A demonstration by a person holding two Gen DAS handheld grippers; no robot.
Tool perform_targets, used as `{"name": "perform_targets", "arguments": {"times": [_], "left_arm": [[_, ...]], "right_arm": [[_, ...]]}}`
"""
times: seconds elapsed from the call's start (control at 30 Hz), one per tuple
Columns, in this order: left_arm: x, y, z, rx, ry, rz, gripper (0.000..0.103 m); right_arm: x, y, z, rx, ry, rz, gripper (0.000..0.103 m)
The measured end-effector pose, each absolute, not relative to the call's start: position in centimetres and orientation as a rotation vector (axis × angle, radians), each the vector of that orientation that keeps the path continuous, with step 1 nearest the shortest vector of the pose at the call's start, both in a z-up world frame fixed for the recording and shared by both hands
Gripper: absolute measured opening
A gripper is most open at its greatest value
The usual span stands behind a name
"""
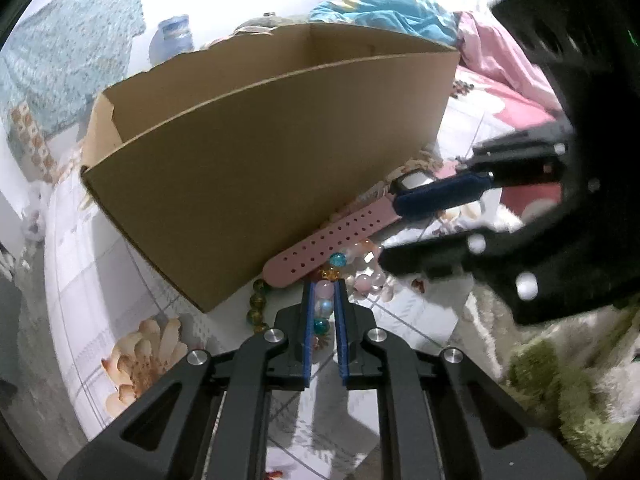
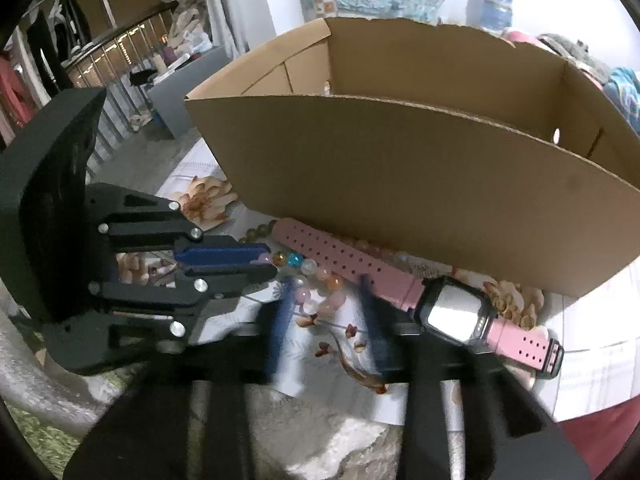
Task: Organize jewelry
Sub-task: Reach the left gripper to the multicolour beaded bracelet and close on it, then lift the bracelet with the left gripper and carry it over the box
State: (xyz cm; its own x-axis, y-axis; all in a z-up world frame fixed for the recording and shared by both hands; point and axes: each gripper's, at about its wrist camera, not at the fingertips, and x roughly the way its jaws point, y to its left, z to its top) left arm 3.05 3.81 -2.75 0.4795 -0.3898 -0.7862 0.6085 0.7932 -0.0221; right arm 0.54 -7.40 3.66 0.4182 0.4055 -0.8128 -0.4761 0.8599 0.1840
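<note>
Surface: white floral-print cloth [image 2: 592, 384]. Directly on it: open brown cardboard box [image 2: 400, 184] beyond the hand-held gripper tips, pink perforated-strap square-faced watch [image 2: 452, 312] along the box's near wall, multicoloured bead bracelets [image 1: 362, 270] beside the strap.

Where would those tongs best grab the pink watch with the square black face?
Probably the pink watch strap beside its black face, from above, tongs straddling the strap's width. It lies flat along the cardboard box, so that side is blocked; the strap is narrow.
</note>
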Motion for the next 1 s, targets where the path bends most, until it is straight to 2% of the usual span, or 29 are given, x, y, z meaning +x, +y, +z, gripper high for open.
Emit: {"name": "perform_targets", "arguments": {"times": [0.33,0.57,0.73,0.93,0.97,1.0], "left_arm": [[3.0,5.9,-0.3,0.101,0.888,-0.663,0.009],[2.8,6.0,1.7,0.043,0.866,-0.712,0.009],[2.2,6.1,4.5,-0.006,0.849,-0.769,0.009],[2.0,7.2,9.3,-0.109,0.817,-0.916,0.009],[1.9,7.3,10.0,-0.114,0.806,-0.929,0.009],[2.1,7.5,11.1,-0.124,0.787,-0.948,0.009]], "right_arm": [[1.7,-9.0,1.5,0.182,1.019,0.58,0.042],[1.6,-8.9,0.9,0.227,0.993,0.622,0.031],[0.4,-8.9,2.8,0.257,0.926,0.663,0.031],[-1.0,-9.3,7.7,0.277,0.797,0.719,0.031],[-1.1,-9.4,8.8,0.274,0.767,0.728,0.03],[-1.0,-9.4,9.6,0.272,0.749,0.731,0.024]]}}
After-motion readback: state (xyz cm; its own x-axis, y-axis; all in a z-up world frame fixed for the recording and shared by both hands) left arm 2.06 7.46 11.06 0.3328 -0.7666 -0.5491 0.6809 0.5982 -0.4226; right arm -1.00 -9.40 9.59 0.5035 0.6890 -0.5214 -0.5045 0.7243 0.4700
